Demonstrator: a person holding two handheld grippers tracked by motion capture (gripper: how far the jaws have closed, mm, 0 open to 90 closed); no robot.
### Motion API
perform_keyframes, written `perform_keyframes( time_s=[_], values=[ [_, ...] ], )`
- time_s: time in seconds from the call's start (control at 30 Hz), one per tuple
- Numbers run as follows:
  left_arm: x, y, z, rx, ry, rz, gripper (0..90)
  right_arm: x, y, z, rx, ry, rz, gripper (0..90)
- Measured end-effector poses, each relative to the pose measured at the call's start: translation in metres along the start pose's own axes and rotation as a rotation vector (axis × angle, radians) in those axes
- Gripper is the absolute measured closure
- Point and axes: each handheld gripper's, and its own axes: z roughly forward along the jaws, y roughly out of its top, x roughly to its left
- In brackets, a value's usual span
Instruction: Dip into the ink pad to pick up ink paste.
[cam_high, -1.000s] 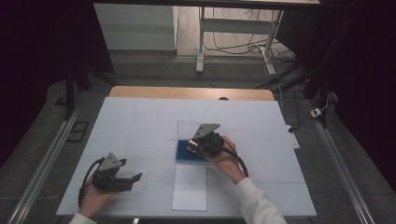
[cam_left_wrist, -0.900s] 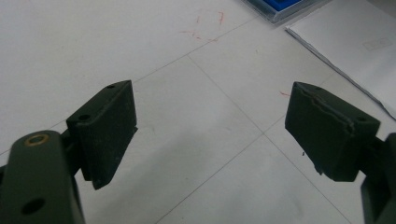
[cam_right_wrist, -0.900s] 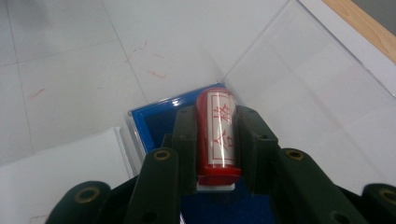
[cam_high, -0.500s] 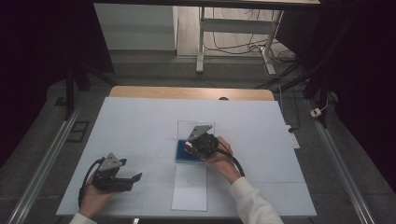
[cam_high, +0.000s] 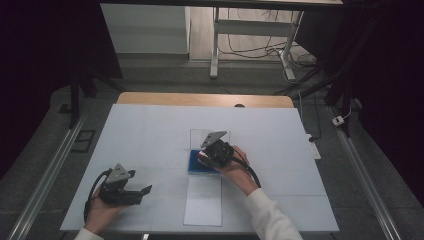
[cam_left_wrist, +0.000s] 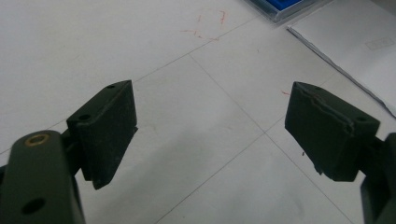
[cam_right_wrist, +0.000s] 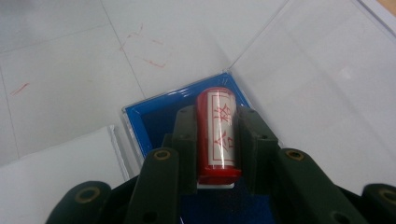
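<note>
Stamp (cam_right_wrist: 217, 133), red and cylindrical, sits clamped between the right gripper's (cam_right_wrist: 215, 140) jaws, over the blue ink pad (cam_right_wrist: 154, 122) mid-table, its clear lid (cam_right_wrist: 322, 79) open on the far side. White paper (cam_high: 203, 201) lies just near of the pad. Left gripper (cam_left_wrist: 210, 135) rests near-left, jaws wide apart, holding nothing.

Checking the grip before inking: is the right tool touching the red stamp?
Touching. The right gripper view shows both jaws of the right tool pressed against the sides of the stamp, with no gap, above the blue pad.
</note>
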Motion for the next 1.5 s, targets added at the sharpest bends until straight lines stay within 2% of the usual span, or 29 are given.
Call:
perform_keyframes(
  time_s=[0.27,0.5,0.97,1.4,1.47,1.5],
  values=[
    [0.0005,-0.0001,-0.0005,-0.004,-0.002,-0.004,16.8,0.0009,-0.0001,0.002,0.02,-0.003,0.003,70.7],
    [0.0003,-0.0002,-0.0004,-0.002,-0.001,-0.005,16.8,-0.0031,-0.0052,0.0031,-0.007,0.022,0.037,70.9],
    [-0.0003,0.0,-0.0007,-0.002,0.003,-0.008,16.8,0.0032,-0.0067,0.0035,-0.013,-0.021,0.009,71.0],
    [0.0011,-0.0002,-0.0019,-0.007,0.005,-0.012,16.8,0.0008,-0.0086,0.0029,-0.031,-0.009,0.031,70.6],
    [0.0014,-0.0004,-0.0024,-0.009,0.008,-0.011,16.8,0.0009,-0.0073,-0.0002,-0.052,-0.007,0.024,70.4],
    [0.0014,-0.0007,-0.0026,-0.009,0.008,-0.009,16.8,0.0015,-0.0063,-0.0017,-0.044,-0.011,0.012,70.4]
  ],
)
